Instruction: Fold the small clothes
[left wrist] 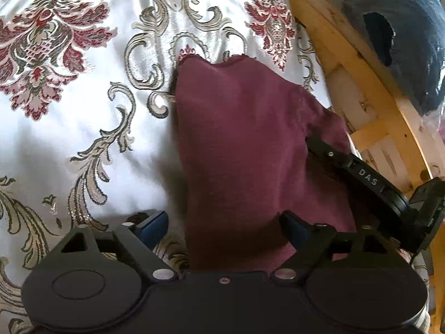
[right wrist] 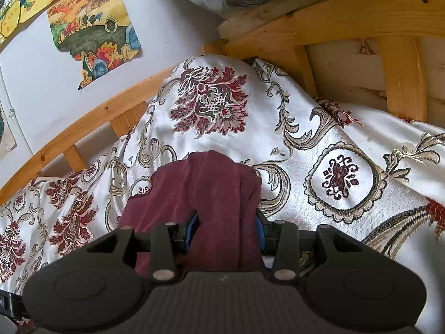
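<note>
A small maroon garment lies on a bed covered by a white bedspread with red and grey floral scrolls, near the bed's edge that runs along a pale wooden frame. In the left wrist view the left claw stands wide, one blue-padded finger on the bare bedspread to the garment's left and the other over the cloth; the garment's near end lies between them, but the pads do not press on it, and that end is hidden below the claw's black body. The right claw comes in from the right of that view as a black arm resting across the garment's right side. In the right wrist view its two blue pads close on a bunched ridge of the maroon cloth, which rises between them and drapes forward onto the bedspread; the part of the fold behind the pads is out of sight. Whether the garment is a shirt or something else is hard to tell, though a scalloped hem shows at its far edge. Beyond the frame a dark bundle in clear plastic is cut off by the picture edge, and colourful drawings hang on the wall.
</note>
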Demonstrator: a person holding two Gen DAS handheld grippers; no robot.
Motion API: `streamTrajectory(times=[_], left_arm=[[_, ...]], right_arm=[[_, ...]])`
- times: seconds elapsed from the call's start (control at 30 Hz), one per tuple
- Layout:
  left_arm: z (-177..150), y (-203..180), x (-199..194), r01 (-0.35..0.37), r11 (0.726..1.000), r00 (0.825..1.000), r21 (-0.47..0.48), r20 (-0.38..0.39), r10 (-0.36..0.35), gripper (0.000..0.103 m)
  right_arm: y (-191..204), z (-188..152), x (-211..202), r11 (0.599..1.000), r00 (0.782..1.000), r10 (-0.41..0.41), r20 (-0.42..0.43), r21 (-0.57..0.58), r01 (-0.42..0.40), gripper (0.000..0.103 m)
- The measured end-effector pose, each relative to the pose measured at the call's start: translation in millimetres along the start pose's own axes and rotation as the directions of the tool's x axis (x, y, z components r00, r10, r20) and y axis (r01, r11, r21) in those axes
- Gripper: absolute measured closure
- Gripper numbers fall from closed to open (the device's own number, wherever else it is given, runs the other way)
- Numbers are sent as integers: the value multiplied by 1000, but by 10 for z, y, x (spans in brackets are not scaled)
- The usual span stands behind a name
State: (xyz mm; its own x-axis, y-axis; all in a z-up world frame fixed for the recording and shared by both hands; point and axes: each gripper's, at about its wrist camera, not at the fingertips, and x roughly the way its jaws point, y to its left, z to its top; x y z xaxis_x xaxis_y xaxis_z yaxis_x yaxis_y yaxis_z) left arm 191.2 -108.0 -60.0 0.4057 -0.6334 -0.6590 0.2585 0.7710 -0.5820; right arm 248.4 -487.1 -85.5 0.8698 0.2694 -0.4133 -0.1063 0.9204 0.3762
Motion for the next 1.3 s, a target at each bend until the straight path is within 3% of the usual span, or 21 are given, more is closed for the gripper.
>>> streamTrajectory(times=[0.07,0.2,0.3,0.43,0.53,0.73,0.9,1.17,1.3], left_arm=[[7,-18,-6,21,1000,1000,9,-3,-21,27],[8,-68,8,28,999,1000,43,-2,-28,29],[-1,-70,-2,22,998,1000,58,9,-22,38],[-3,-84,-62,15,996,999,88,35,-18,53],[-2,-114,-145,14,994,998,112,67,-22,58],[42,-100,-384,-2,986,987,165,159,-24,60],[186,21,-553,-46,982,973,182,230,3,60],[529,354,-597,-170,979,931,116,345,121,60],[594,528,-526,-214,974,929,74,323,179,59]], right_arm=[[5,0,2,1000,1000,0,0,-1,0,58],[6,-3,1,1000,1000,0,8,-5,0,61],[39,-3,-17,1000,1000,8,20,-20,-8,70],[180,-12,-95,996,998,16,67,-87,-10,78],[362,-8,-197,986,992,32,120,-164,-12,80],[739,24,-346,957,975,73,211,-290,-9,80],[1071,127,-187,934,966,108,233,-357,-18,80],[1493,316,529,905,974,137,179,-423,-50,80],[1554,236,868,898,989,96,109,-438,-39,80]])
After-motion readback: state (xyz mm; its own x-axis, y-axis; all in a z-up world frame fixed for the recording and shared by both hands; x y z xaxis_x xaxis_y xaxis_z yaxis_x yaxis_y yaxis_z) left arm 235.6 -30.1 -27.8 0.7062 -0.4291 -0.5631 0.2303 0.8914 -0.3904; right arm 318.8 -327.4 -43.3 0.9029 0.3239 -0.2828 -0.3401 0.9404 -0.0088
